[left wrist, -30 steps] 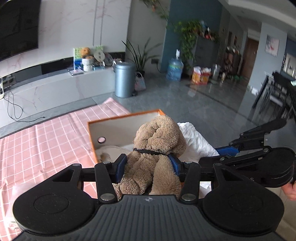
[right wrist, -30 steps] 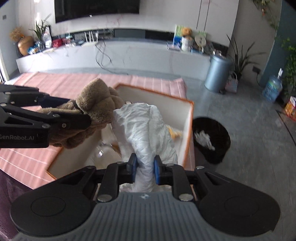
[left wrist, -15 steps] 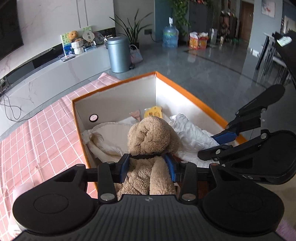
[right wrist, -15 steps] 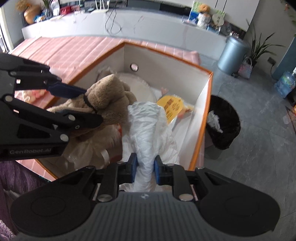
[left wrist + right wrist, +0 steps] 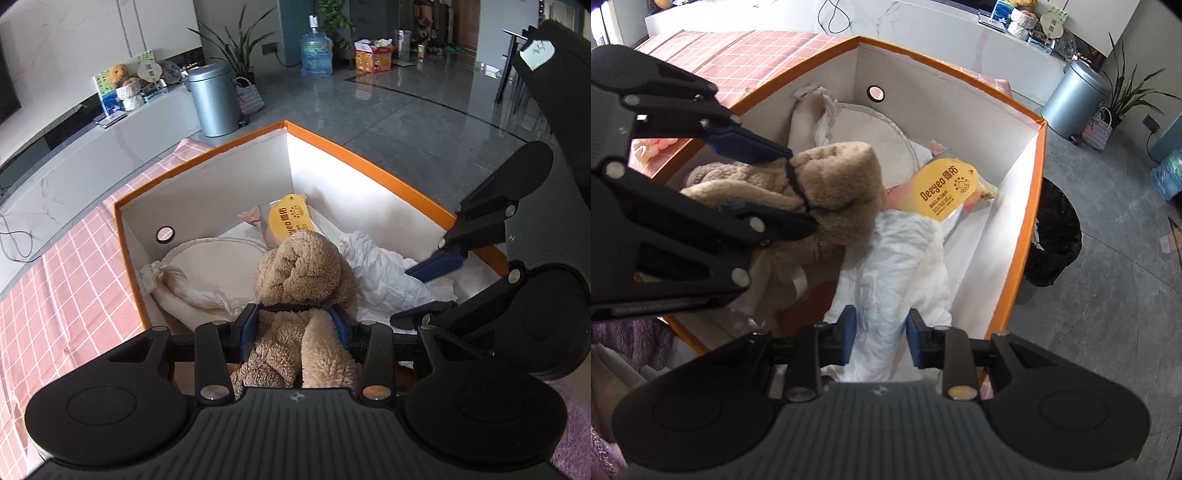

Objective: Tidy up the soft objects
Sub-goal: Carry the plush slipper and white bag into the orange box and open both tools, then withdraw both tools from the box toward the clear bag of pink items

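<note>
Behind the plush dog (image 5: 303, 280), white cloth (image 5: 384, 273) half hidden.

Each hand-held gripper (image 5: 295, 323) is matte black, with 2 blue-padded fingers (image 5: 847, 334), silver screws and ribbed housing.

One orange-rimmed white cardboard box (image 5: 207, 206) holds one tan plush bear (image 5: 299, 273), one crumpled white cloth bundle (image 5: 905, 266), one cream drawstring cushion (image 5: 207, 266) and one yellow-labelled packet (image 5: 945, 188). Nearby stand one grey metal bin (image 5: 214, 99) and one blue water bottle (image 5: 316, 55).
</note>
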`<state>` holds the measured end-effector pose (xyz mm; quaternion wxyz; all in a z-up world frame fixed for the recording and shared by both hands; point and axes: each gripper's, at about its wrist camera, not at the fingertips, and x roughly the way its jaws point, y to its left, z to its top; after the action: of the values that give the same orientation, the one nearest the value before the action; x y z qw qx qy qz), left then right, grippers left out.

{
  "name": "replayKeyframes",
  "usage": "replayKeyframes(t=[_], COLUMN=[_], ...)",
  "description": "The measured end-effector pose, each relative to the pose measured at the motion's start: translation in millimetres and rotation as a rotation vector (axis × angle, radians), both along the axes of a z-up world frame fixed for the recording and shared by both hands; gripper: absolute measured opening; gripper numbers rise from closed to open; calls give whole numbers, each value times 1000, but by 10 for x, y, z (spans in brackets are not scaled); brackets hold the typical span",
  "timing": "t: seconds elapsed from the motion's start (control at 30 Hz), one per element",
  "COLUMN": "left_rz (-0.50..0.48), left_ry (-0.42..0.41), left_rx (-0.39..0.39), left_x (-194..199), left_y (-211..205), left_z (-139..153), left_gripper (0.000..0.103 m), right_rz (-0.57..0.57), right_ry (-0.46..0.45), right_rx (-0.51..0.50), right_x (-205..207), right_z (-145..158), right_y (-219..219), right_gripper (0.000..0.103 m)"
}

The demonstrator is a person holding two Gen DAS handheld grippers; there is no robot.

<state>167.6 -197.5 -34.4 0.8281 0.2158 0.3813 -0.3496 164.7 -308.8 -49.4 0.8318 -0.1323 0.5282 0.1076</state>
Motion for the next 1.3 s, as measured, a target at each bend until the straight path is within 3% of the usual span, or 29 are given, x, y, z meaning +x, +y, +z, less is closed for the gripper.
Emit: replayKeyframes(t=[0.07, 0.23, 0.37, 0.43, 0.6, 0.93, 1.3], left_rz=[-2, -3, 9, 19, 38, 86, 211], left_ry=[-5, -37, -48, -63, -80, -108, -162], left_rx=[-9, -24, -49, -58, -95, -171, -278], left_x=[-3, -65, -99, -124, -203, -393, -544], left_y=[14, 46, 112, 144, 238, 547, 1113], left_z=[-17, -4, 85, 150, 306, 540, 658], left_gripper=[47, 52, 62, 71, 77, 78, 78], right_rz=[11, 30, 39, 41, 30, -4, -55], right_ry=[-14, -50, -73, -85, -126, -199, -352], right_rx=[-16, -33, -52, -60, -78, -111, -40], right_x=[-28, -87, -140, -144, -213, -356, -482], right_z=[11, 127, 224, 247, 362, 601, 879], right_y=[31, 61, 81, 94, 91, 132, 376], right_gripper=[38, 55, 64, 70, 83, 87, 88])
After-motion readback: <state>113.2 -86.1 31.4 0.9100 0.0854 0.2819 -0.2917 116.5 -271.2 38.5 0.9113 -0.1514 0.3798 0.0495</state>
